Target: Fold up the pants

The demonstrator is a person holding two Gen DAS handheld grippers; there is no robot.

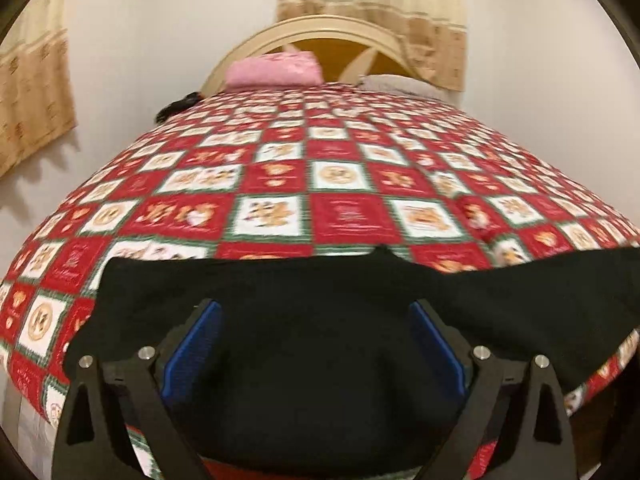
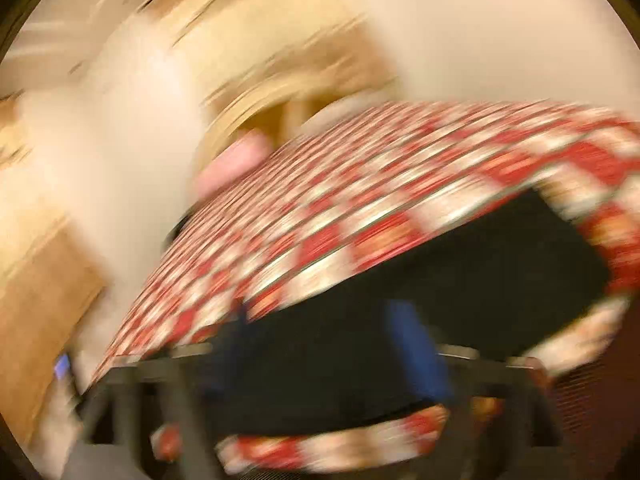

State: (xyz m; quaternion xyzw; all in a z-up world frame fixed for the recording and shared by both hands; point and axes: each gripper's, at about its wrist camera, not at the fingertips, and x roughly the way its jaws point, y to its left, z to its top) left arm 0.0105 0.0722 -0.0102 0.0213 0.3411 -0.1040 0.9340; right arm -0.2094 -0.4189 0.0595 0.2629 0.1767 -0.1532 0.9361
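Black pants (image 1: 500, 292) lie flat across the near edge of a bed covered by a red and white patchwork quilt (image 1: 280, 176). My left gripper (image 1: 316, 308) hovers over their left part, blue pads (image 1: 200, 340) spread wide, nothing pinched. The right wrist view is heavily motion-blurred. There the pants (image 2: 480, 272) show as a dark slab on the quilt (image 2: 340, 200). My right gripper (image 2: 320, 324) stands above their near edge with its blue pads (image 2: 416, 344) far apart; the cloth lies below them, not clamped.
A cream arched headboard (image 1: 304, 28) closes the far end of the bed. A pink folded item (image 1: 274, 68) and a grey pillow (image 1: 396, 84) lie there. A dark object (image 1: 176, 106) sits at the far left edge. Beige curtains (image 1: 36, 92) hang on the walls.
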